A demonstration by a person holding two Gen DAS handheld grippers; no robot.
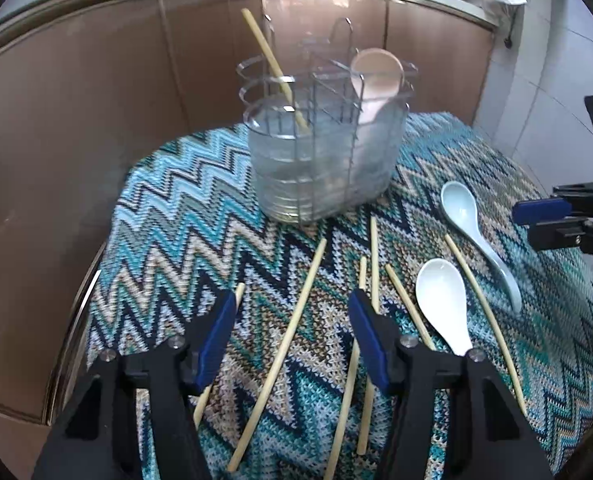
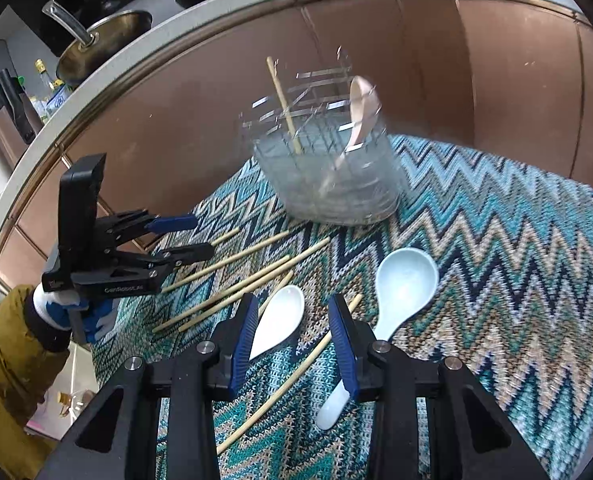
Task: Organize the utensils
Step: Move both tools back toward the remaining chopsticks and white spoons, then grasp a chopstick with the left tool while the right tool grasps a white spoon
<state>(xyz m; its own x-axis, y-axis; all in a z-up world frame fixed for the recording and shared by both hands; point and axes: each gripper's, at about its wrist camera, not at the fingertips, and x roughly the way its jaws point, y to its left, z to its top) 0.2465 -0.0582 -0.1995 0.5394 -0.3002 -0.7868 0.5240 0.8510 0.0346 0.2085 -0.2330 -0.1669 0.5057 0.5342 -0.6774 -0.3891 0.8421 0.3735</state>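
A clear utensil holder with a wire divider (image 1: 324, 148) (image 2: 332, 172) stands at the back of the zigzag cloth. It holds one chopstick (image 1: 274, 68) (image 2: 283, 104) and a pink spoon (image 1: 376, 80) (image 2: 362, 110). Several loose chopsticks (image 1: 284, 344) (image 2: 232, 264) lie on the cloth. A white spoon (image 1: 444, 304) (image 2: 276, 320) and a pale blue spoon (image 1: 476, 232) (image 2: 400, 284) lie beside them. My left gripper (image 1: 292, 320) (image 2: 192, 236) is open and empty above the chopsticks. My right gripper (image 2: 294, 320) (image 1: 536, 220) is open and empty above a chopstick, between the two spoons.
The zigzag cloth (image 1: 176, 216) (image 2: 496, 240) covers a small table in front of brown cabinet doors (image 1: 96, 100) (image 2: 516, 60). Pans (image 2: 100, 44) sit on the counter above. Tiled wall (image 1: 544, 80) is to the right.
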